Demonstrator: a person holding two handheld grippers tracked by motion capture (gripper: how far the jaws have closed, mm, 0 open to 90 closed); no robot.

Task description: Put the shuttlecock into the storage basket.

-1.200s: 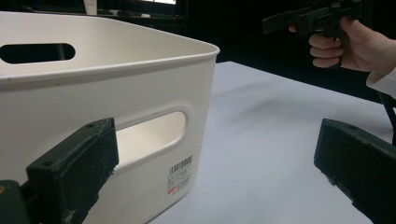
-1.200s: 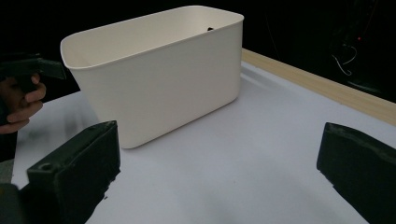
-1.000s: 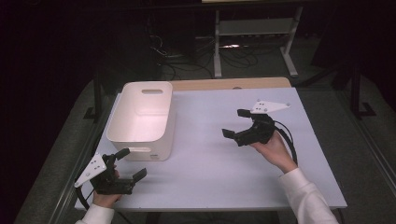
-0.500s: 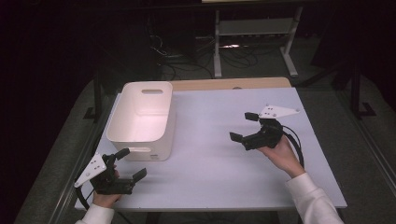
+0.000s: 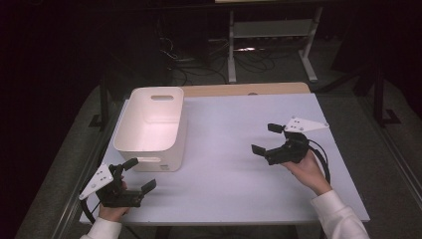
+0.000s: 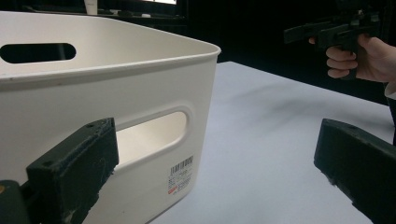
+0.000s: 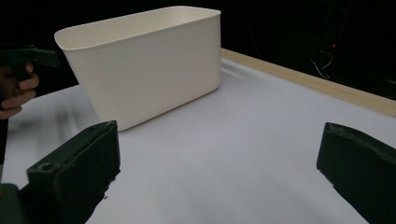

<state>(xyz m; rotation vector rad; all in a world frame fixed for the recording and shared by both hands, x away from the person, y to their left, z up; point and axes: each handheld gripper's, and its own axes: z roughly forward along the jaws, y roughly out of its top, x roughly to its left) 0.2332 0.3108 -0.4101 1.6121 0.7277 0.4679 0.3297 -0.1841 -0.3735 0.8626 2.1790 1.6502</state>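
Empty white handled bin [image 5: 149, 127], upright, table's left side

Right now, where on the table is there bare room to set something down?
The widest free patch lies on the table between the white bin and the right tool. The front strip between the two tools is also bare. It is tight at the front left, where the left tool sits close to the bin.
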